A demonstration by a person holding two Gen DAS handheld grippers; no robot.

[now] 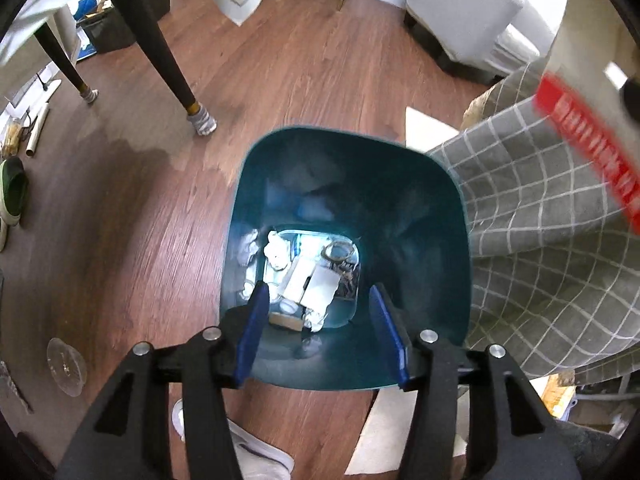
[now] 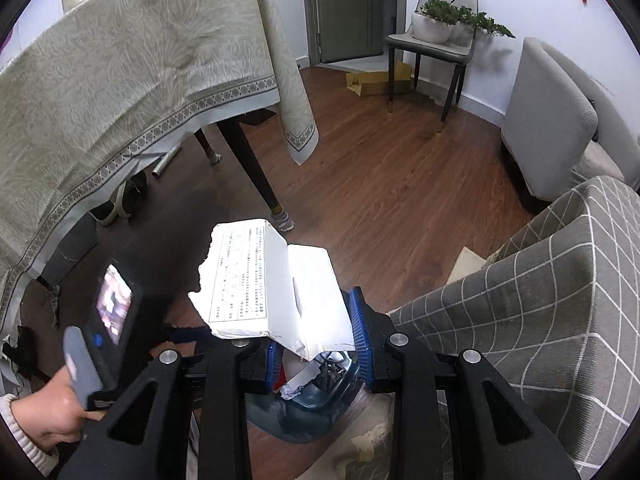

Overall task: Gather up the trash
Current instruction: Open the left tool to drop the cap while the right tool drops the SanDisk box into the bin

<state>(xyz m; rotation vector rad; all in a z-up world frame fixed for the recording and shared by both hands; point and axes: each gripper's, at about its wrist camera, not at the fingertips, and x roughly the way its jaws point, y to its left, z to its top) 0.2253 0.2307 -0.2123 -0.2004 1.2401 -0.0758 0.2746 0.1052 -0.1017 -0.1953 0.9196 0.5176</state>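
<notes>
A teal trash bin stands on the wood floor, with paper scraps, a white carton and other trash at its bottom. My left gripper is open and empty right above the bin's mouth. My right gripper is shut on a torn white cardboard box with printed text, held above the bin, which shows just below the fingers. A blurred white box with a red stripe appears at the right edge of the left wrist view.
A grey checked ottoman stands right beside the bin. A table with a pale cloth and dark legs is to the left. A chair with a plant and a sofa are beyond. Shoes and a glass lid lie on the floor.
</notes>
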